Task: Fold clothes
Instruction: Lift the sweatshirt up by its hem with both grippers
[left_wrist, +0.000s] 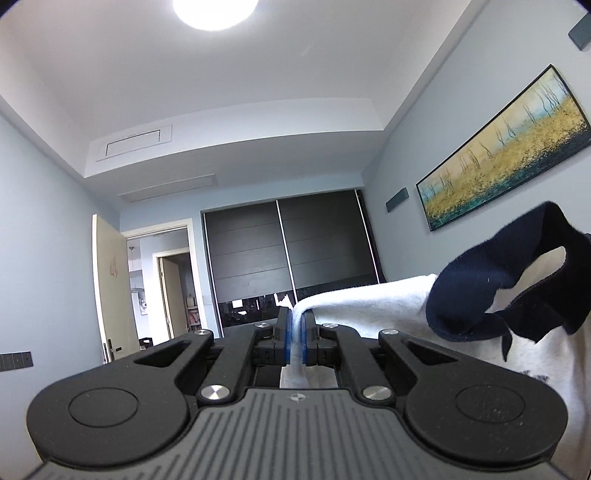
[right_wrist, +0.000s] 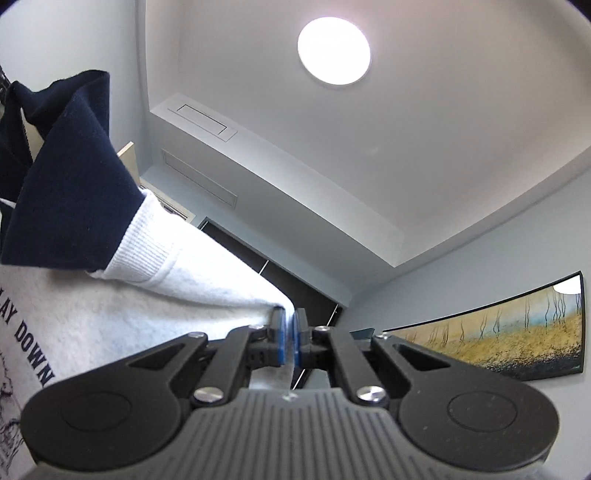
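One garment: white sweatshirt (left_wrist: 376, 306) with navy sleeves (right_wrist: 74, 177), lifted in air, stretched between two tongs. Left tongs (left_wrist: 296, 332) pinched on white fabric edge; right tongs (right_wrist: 289, 336) pinched on another white edge near ribbed cuff (right_wrist: 144, 243). Supporting surface not visible. Room: one round ceiling light (right_wrist: 333, 51), one landscape painting (left_wrist: 506, 147), dark two-door wardrobe (left_wrist: 288, 254), open door (left_wrist: 110, 291).

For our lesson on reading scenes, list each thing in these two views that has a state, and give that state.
Left gripper: shut on white sweatshirt with navy sleeves.
Right gripper: shut on the same sweatshirt.
White sweatshirt with navy sleeves: held up, hanging between both grippers.
Round ceiling light: on.
Cream room door: open.
Dark sliding wardrobe doors: closed.
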